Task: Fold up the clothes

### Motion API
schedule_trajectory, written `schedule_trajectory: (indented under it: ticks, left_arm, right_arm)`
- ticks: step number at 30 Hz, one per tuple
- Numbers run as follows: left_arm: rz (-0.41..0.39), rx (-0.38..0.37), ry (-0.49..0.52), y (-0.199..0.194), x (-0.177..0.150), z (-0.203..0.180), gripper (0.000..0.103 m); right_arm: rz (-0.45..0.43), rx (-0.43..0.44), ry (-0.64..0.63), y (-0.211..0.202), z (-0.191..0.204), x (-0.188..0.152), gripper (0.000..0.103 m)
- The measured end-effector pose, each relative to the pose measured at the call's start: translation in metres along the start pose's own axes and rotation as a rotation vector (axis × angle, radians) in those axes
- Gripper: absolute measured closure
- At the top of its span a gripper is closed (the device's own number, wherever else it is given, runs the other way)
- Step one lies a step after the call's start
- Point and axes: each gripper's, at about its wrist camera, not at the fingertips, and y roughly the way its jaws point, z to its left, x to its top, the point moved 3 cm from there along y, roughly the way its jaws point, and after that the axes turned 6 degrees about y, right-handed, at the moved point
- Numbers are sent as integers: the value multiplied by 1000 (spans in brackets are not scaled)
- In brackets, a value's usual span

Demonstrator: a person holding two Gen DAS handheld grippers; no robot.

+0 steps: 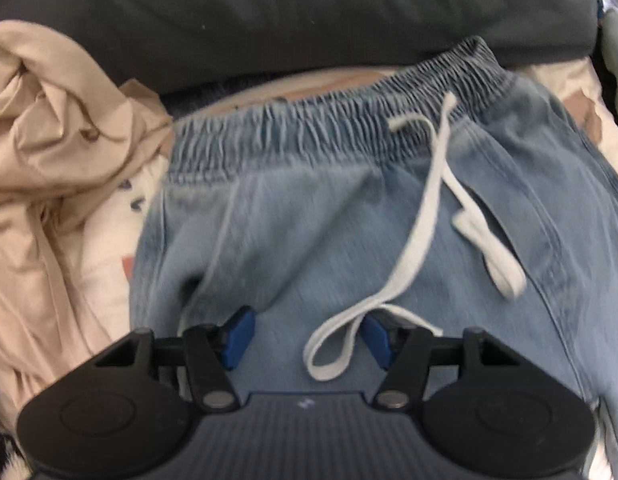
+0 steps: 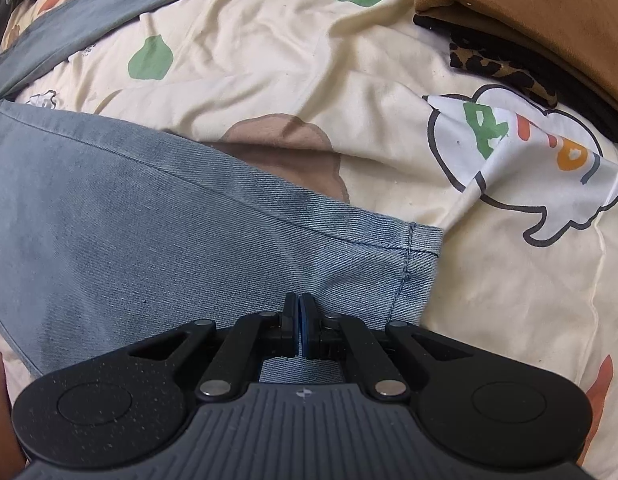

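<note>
Light blue denim pants (image 1: 309, 216) lie on the bed, elastic waistband (image 1: 333, 120) at the far side, white drawstring (image 1: 421, 224) trailing over the front. My left gripper (image 1: 307, 338) is open, just above the cloth below the waistband, with a drawstring loop between its blue pads. In the right wrist view a pant leg (image 2: 149, 232) runs from the left to its hem (image 2: 419, 264). My right gripper (image 2: 300, 320) is shut on the denim near the hem.
A crumpled beige garment (image 1: 49, 160) lies left of the pants. A dark grey pillow (image 1: 289, 12) is behind the waistband. The cream cartoon-print bedsheet (image 2: 269, 52) spreads to the right. Folded brown, black and leopard-print clothes (image 2: 529, 28) are stacked at upper right.
</note>
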Motion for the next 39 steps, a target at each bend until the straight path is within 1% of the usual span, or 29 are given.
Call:
schedule_trajectory:
  ticks: [1,5,6,8,12,22,25,26,27,28,29,31,33,34,35,36,38,39]
  left_arm:
    - [-4,0,-4,0,3,1,40]
    - [-1,13,-20,5,25,14,49]
    - [2,9,-31,6,33,11,51]
    - [7,-2,-32,11,39,13,51]
    - [3,12,70,18,44,5,51]
    - [11,51,115,24,45,-7,51]
    - [14,63,129,25,45,-11,52]
    - [15,67,134,26,45,-12,61]
    - [16,71,138,26,45,-14,67]
    - [17,75,144,26,45,-15,78]
    - [22,75,156,20,42,-16,86]
    - [25,56,164,11,39,-16,86]
    - [37,33,181,4,37,-17,86]
    - [42,23,190,0,36,-18,81]
    - [44,21,209,-5,35,-21,73]
    - [46,19,228,-9,34,-23,67]
    - [34,33,259,-19,35,-28,41]
    - [23,43,270,-24,36,-29,39]
  right_arm:
    - [1,0,-1,0,0,0,99]
    - [5,0,-6,-2,-2,-1,99]
    - [6,0,-8,-2,-2,-1,99]
    - [6,-1,-13,-3,-3,-1,99]
    - [13,-2,-22,-4,-4,-2,99]
    - [39,-3,-48,-7,-6,-1,99]
    - [38,0,-42,-8,-8,-2,99]
    - [36,1,-40,-9,-9,-3,99]
    - [33,3,-39,-9,-10,-3,99]
    - [31,5,-36,-10,-11,-4,99]
    - [30,7,-31,-10,-12,-4,99]
    - [28,12,-18,-12,-14,-5,99]
    - [24,14,-11,-13,-18,-7,99]
    - [21,15,-10,-14,-20,-8,99]
    - [19,17,-7,-15,-21,-9,99]
    - [16,19,-4,-15,-22,-10,99]
    - [13,25,4,-15,-22,-10,99]
    - [12,28,9,-15,-21,-10,99]
